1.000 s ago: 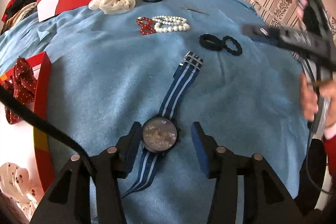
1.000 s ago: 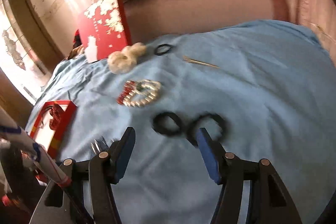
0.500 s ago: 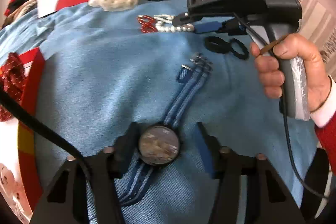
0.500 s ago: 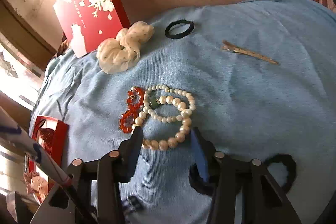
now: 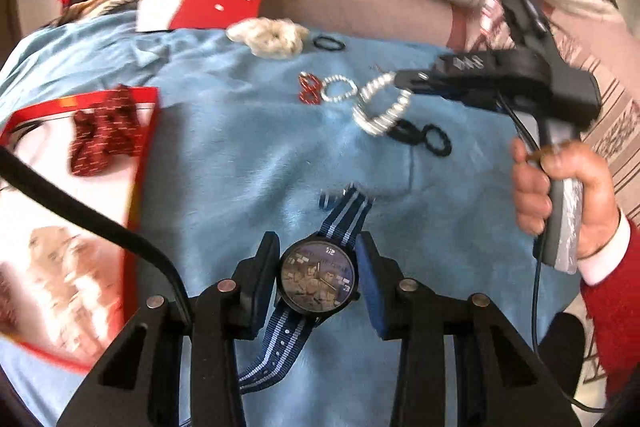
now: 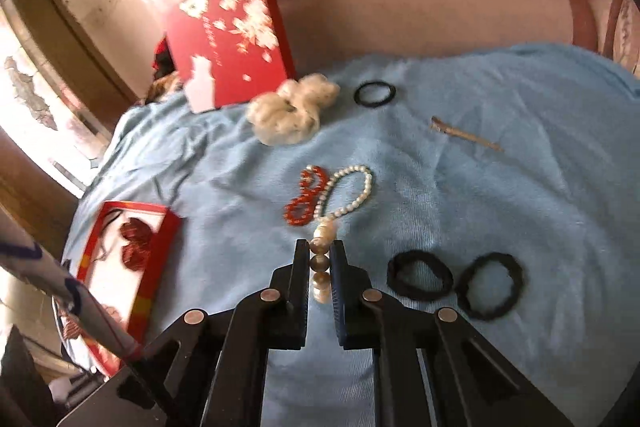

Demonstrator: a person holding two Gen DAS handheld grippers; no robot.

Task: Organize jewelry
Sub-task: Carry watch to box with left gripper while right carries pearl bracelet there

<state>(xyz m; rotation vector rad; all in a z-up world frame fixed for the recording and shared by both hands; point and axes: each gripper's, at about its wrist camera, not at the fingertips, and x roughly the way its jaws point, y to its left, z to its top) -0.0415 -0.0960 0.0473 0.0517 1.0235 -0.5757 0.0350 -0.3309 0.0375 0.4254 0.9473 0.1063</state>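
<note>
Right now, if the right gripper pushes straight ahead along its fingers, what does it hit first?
Likely the small pearl bracelet and red bead bracelet on the blue cloth, beyond the right gripper and its held pearl strand; depth is unclear.

You get bright daylight from the left; the window point(image 6: 36, 131) is blown out w/ glare. Motion blur smears the pearl bracelet point(image 5: 380, 107) and red box point(image 5: 132, 187). Fisheye bends edges, corners go black.

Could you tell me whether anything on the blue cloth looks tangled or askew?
Yes: the large pearl bracelet in the right gripper seems snagged on the small pearl bracelet, dragging it out long and narrow.
</note>
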